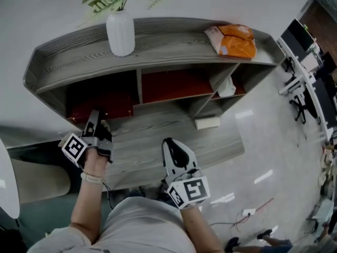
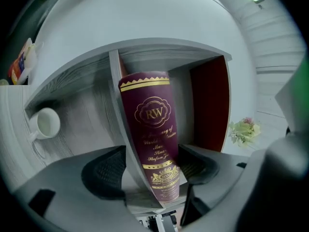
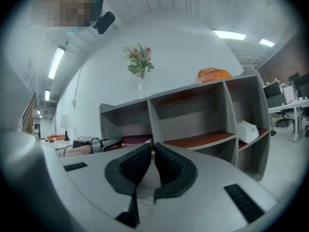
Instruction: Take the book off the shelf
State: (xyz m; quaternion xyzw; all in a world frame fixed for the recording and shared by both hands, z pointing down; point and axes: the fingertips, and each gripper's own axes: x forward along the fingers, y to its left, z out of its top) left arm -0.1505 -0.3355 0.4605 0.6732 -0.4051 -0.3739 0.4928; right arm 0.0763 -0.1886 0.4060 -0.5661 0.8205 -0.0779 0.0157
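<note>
Left gripper view: book (image 2: 152,124) between parted claw (image 2: 152,167).

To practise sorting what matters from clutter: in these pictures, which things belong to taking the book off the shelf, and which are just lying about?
Belongs to the job: maroon book; shelf; left claw, open with the book between its jaws.
Just lying about: vase of flowers; orange packet; white mug; white box.
</note>
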